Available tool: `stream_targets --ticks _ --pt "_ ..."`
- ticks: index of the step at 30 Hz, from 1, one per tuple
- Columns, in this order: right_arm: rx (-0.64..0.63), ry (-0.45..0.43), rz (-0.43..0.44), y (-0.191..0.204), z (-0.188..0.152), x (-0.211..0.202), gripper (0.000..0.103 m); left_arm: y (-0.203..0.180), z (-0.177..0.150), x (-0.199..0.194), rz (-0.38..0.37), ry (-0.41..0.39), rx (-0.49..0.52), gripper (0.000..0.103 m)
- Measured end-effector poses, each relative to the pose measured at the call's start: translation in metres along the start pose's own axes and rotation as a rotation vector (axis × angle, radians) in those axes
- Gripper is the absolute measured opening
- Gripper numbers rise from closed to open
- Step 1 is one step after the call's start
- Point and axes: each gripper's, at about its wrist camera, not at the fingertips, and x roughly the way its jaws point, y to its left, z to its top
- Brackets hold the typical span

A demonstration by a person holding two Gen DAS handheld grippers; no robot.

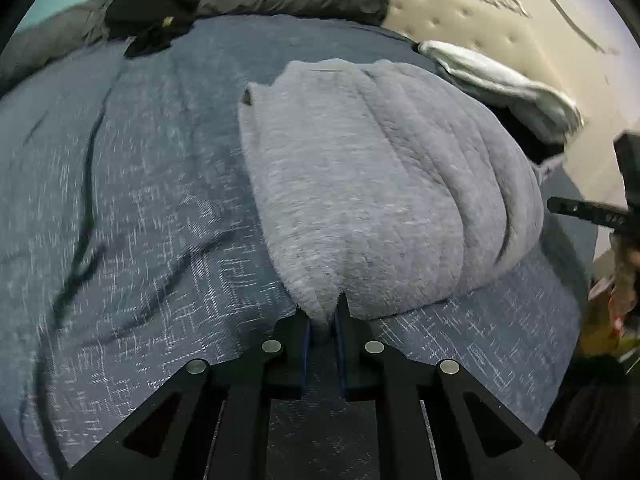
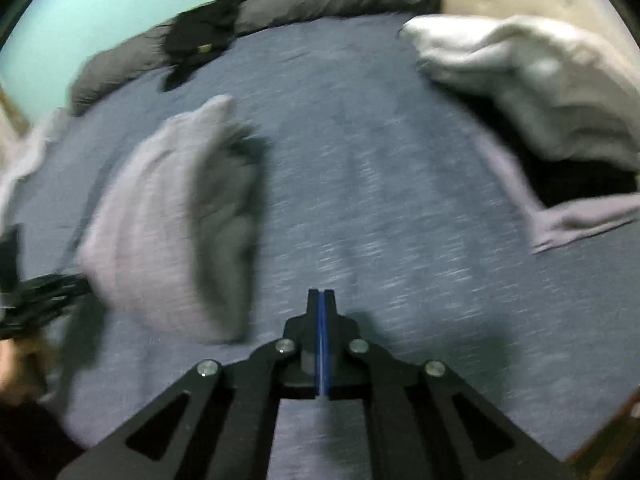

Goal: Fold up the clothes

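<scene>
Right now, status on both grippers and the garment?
Left gripper clamped on grey fleece garment. Right gripper shut, empty. White cloth beside, apart.

Both grippers are built alike from matte black plastic. The left gripper (image 1: 322,314) has two narrow, flat-sided fingers that taper to pointed tips, each lined on its inner face with a thin blue pad (image 1: 306,344). Behind the fingers, angular black linkage arms fan outward, each with a triangular cut-out, and four round silver pivot screws (image 1: 272,346) sit in a shallow arc across the joints. The right gripper (image 2: 321,300) shows the same black fingers, blue pads (image 2: 323,344), cut-out arms and four silver screws (image 2: 285,345). At the right edge of the left view, the other gripper's black body shows from the side, slightly blurred.
</scene>
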Motion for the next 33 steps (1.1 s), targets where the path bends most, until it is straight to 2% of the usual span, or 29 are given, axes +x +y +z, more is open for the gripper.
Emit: stream_targets --ticks 1,3,5,7,10,13,15,16,19,22,26,28,29,30,33 --pt "-0.024 0.011 0.013 0.010 -0.003 0.001 0.000 0.000 -0.004 -0.002 0.001 0.002 -0.001 0.011" --pt "-0.066 0.038 0.040 0.030 -0.009 0.006 0.008 0.000 -0.008 -0.004 -0.007 0.002 -0.012 0.011" --pt "-0.124 0.059 0.047 0.052 -0.016 0.016 0.036 -0.001 -0.012 -0.007 -0.008 -0.001 -0.014 0.011" --pt "-0.157 0.068 0.022 0.066 -0.019 0.026 0.040 0.002 -0.013 -0.008 -0.006 -0.002 -0.012 0.011" --pt "-0.182 0.074 -0.017 0.082 -0.022 0.040 0.040 0.007 -0.006 -0.002 -0.009 -0.001 -0.014 0.011" --pt "-0.137 0.060 -0.036 0.085 -0.019 0.047 0.038 0.011 0.000 0.007 -0.012 -0.001 -0.012 0.011" --pt "-0.112 0.056 -0.038 0.085 -0.019 0.050 0.028 0.011 0.001 0.007 -0.017 -0.002 -0.015 0.011" --pt "-0.106 0.052 -0.048 0.084 -0.019 0.050 0.018 0.011 0.001 0.007 -0.021 -0.004 -0.015 0.011" --pt "-0.078 0.004 -0.102 0.080 -0.016 0.041 0.007 0.011 0.002 0.005 -0.029 -0.013 -0.011 0.011" --pt "-0.052 -0.052 -0.145 0.080 -0.010 0.028 0.005 0.012 0.002 0.005 -0.025 -0.012 -0.017 0.011" --pt "-0.117 -0.068 -0.205 0.090 -0.003 0.022 0.004 0.015 0.004 0.001 0.001 -0.020 -0.028 0.011" --pt "-0.098 -0.098 -0.282 0.080 -0.002 0.014 0.000 0.019 0.005 -0.001 0.035 -0.031 -0.032 0.009" --pt "-0.074 -0.105 -0.295 0.072 -0.001 0.010 0.000 0.025 0.005 -0.001 0.018 -0.032 -0.059 0.009" --pt "-0.045 -0.105 -0.285 0.063 -0.002 0.006 0.000 0.033 0.006 -0.001 -0.019 -0.030 -0.098 0.009" --pt "-0.008 -0.105 -0.206 0.053 -0.007 -0.004 0.000 0.033 0.007 -0.003 -0.045 -0.034 -0.103 0.009"
